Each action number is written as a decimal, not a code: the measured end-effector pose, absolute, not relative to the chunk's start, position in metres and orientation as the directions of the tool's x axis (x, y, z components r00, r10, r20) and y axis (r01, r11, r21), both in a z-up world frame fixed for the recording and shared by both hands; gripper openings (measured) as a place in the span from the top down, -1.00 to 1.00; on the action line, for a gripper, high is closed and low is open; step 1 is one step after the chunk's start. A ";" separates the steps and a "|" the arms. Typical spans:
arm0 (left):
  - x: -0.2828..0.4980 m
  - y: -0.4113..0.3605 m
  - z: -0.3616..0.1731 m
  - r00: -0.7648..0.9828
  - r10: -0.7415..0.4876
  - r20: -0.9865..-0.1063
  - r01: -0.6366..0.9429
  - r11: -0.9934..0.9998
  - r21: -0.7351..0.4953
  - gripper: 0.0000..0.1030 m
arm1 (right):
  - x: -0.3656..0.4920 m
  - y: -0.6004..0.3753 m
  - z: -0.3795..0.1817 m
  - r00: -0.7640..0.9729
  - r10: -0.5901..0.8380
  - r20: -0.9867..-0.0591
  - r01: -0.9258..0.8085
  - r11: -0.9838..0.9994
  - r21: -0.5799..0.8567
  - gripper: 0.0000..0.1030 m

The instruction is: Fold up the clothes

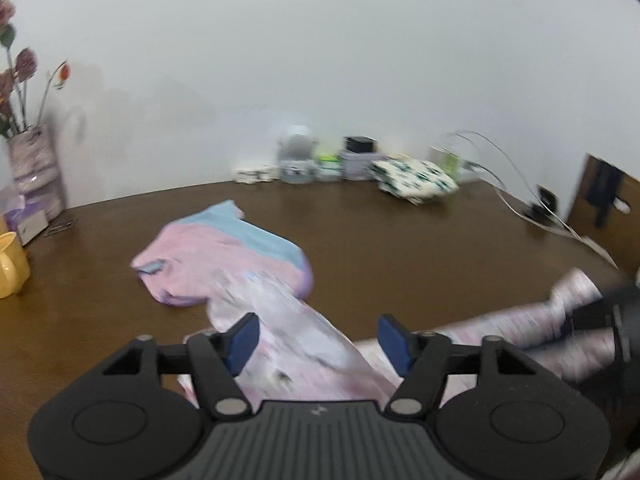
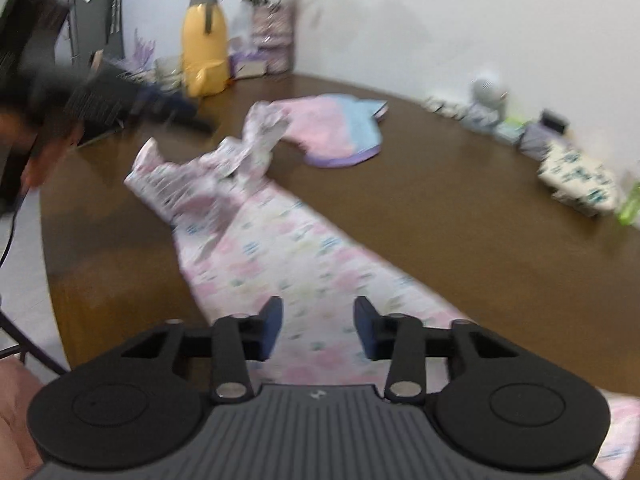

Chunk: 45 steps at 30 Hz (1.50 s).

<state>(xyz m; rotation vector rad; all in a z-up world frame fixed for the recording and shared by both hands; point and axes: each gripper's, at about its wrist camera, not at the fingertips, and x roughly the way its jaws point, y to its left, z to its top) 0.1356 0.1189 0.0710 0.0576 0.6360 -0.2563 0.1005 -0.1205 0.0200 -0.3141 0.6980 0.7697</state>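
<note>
Jaws apart above floral garment (image 2: 280,248)

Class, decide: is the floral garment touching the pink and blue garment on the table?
Touching. In the right wrist view the floral garment's bunched end lies against the pink and blue garment's edge, with no table showing between them.

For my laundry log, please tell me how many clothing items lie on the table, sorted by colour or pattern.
Pink floral print, long and lying unfolded: 1, the floral garment
Pink, blue and purple blocks: 1, the pastel garment
Cream with dark green print, folded at the far edge: 1, the folded bundle
Total: 3
</note>
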 end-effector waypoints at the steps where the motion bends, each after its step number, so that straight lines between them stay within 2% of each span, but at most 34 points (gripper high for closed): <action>1: 0.144 0.124 0.074 0.773 -0.203 -0.600 0.231 0.972 -0.032 -0.35 | 0.099 -0.117 0.014 0.504 0.520 -0.690 -0.728 0.685 -0.015 0.32; 4: 0.171 0.140 0.084 0.769 -0.157 -0.620 0.161 0.986 -0.049 -0.35 | 0.096 -0.118 0.006 0.505 0.525 -0.685 -0.719 0.695 0.002 0.32; 6: 0.196 0.134 0.081 0.737 -0.116 -0.666 0.139 0.990 -0.019 -0.35 | 0.095 -0.120 0.006 0.503 0.531 -0.682 -0.716 0.698 0.016 0.31; 8: 0.213 0.129 0.077 0.716 -0.005 -0.698 0.078 0.994 0.073 -0.34 | 0.096 -0.122 0.006 0.505 0.536 -0.676 -0.718 0.696 0.016 0.31; 11: 0.224 0.130 0.082 0.706 0.102 -0.701 0.023 0.986 0.167 -0.34 | 0.097 -0.124 0.005 0.503 0.547 -0.670 -0.725 0.689 0.019 0.30; 19: 0.254 0.135 0.066 0.563 0.076 -0.823 -0.030 0.997 0.072 -0.35 | 0.097 -0.125 0.002 0.493 0.577 -0.651 -0.747 0.664 0.023 0.20; 27: 0.266 0.110 0.065 0.534 0.117 -0.837 -0.021 0.992 0.125 -0.34 | 0.094 -0.126 0.000 0.500 0.586 -0.638 -0.750 0.661 0.019 0.14; 29: 0.268 0.110 0.062 0.517 0.133 -0.845 -0.029 0.990 0.138 -0.24 | 0.093 -0.126 0.000 0.503 0.587 -0.635 -0.752 0.659 0.013 0.11; 30: 0.267 0.111 0.061 0.511 0.124 -0.851 -0.030 0.991 0.127 0.11 | 0.093 -0.126 0.000 0.504 0.587 -0.634 -0.752 0.659 0.012 0.11; 31: 0.266 0.113 0.061 0.504 0.113 -0.856 -0.030 0.993 0.113 0.59 | 0.093 -0.126 -0.001 0.504 0.588 -0.633 -0.753 0.658 0.012 0.11; 32: 0.264 0.116 0.061 0.503 0.101 -0.858 -0.035 0.995 0.096 0.78 | 0.093 -0.126 -0.001 0.503 0.589 -0.632 -0.753 0.658 0.013 0.11; 33: 0.260 0.119 0.064 0.513 0.091 -0.854 -0.036 0.996 0.084 0.89 | 0.093 -0.126 -0.001 0.504 0.589 -0.632 -0.753 0.657 0.013 0.11; 37: 0.227 0.134 0.076 0.593 0.065 -0.803 -0.073 0.997 0.026 0.94 | 0.092 -0.127 -0.002 0.506 0.594 -0.626 -0.754 0.657 0.014 0.11; 45: 0.118 0.177 0.055 0.758 0.019 -0.652 -0.219 0.949 -0.227 0.95 | 0.093 -0.127 -0.002 0.507 0.595 -0.624 -0.754 0.657 0.013 0.11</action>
